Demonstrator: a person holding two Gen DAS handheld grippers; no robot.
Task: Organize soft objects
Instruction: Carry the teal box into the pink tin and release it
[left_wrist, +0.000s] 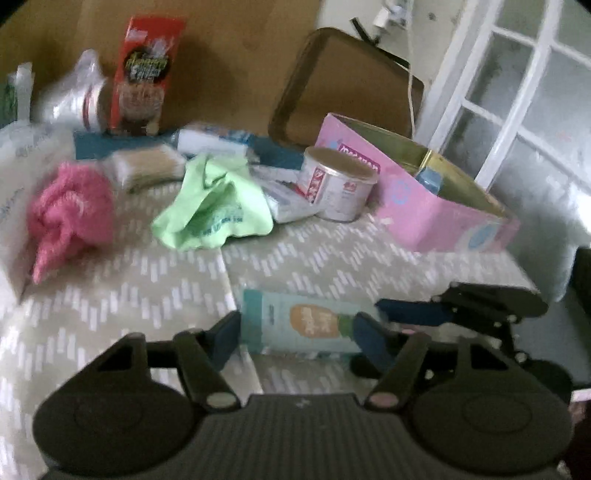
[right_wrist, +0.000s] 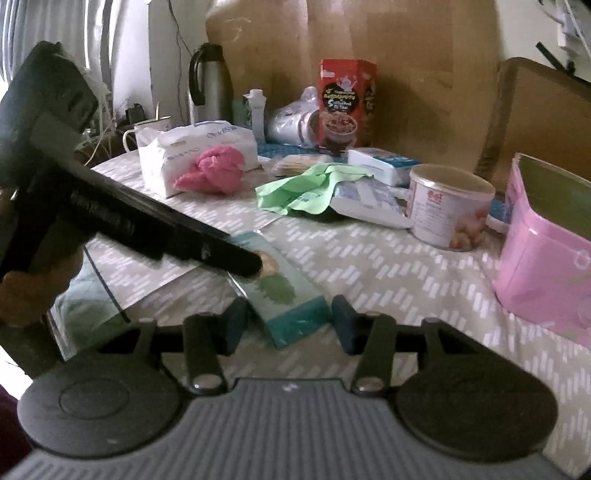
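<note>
Left hand-held gripper: pinching teal packet across its width, both blue pads pressed against its side edges. Right hand-held gripper: spread, pads straddling one short end of the same packet, a slim gap visible on one side, no firm contact seen. Teal packet: lying flat on patterned desk near the front edge, printed face up, between the two tools. Pink knitted cloth: bunched at far left, resting against white tissue pack. Green bag: crumpled at mid-desk, well apart from the packet. Tin: upright, just beside open pink box at right. Red carton: standing at the back.
</note>
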